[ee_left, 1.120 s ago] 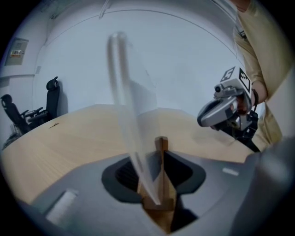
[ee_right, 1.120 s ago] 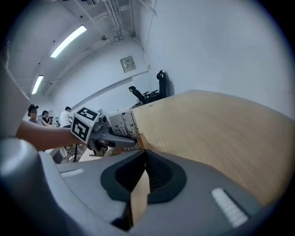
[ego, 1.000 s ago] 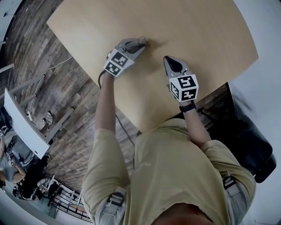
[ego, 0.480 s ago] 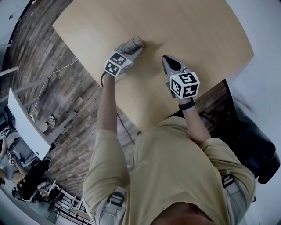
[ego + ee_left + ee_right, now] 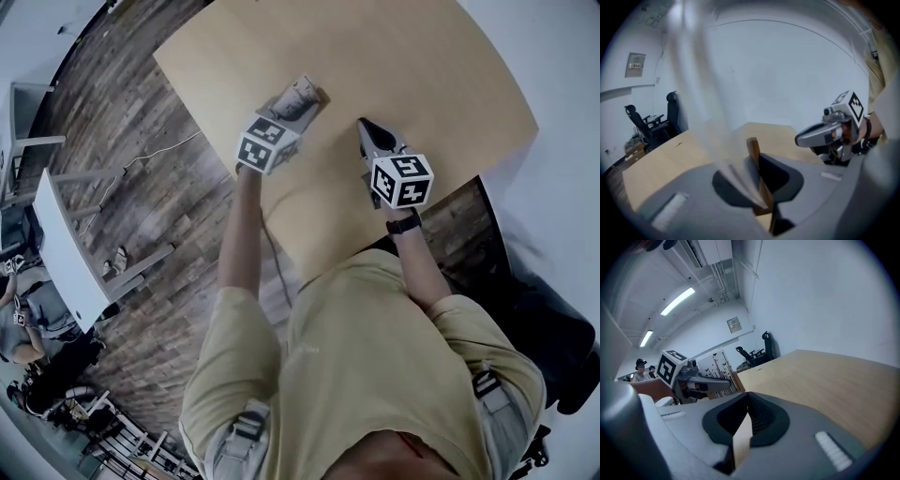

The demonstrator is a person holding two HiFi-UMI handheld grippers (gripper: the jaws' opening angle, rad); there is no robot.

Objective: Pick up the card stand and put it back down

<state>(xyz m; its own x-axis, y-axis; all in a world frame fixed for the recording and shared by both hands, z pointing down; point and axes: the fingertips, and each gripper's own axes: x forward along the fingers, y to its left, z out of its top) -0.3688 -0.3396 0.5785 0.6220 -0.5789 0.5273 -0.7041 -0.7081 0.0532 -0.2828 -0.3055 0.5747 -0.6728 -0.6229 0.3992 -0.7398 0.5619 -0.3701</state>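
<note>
The card stand [image 5: 758, 180] is a small wooden base with a clear sheet rising out of it toward the upper left. My left gripper [image 5: 757, 161] is shut on that wooden base, its jaws having just been closing with the base between them. In the head view the left gripper [image 5: 296, 103] holds the stand [image 5: 304, 92] above the tan table [image 5: 431, 66]. My right gripper [image 5: 365, 127] hovers to its right, apart from the stand. In the right gripper view the right gripper [image 5: 747, 398] is shut with nothing in it.
The table's near edge [image 5: 309, 267] runs just in front of the person's torso. Dark plank floor lies to the left, with a white desk [image 5: 66, 248] on it. Black office chairs [image 5: 644, 123] stand beyond the table's far side.
Both grippers have risen from the table. The left one has carried the card stand up off the surface; the right one stays shut and bare beside it.
</note>
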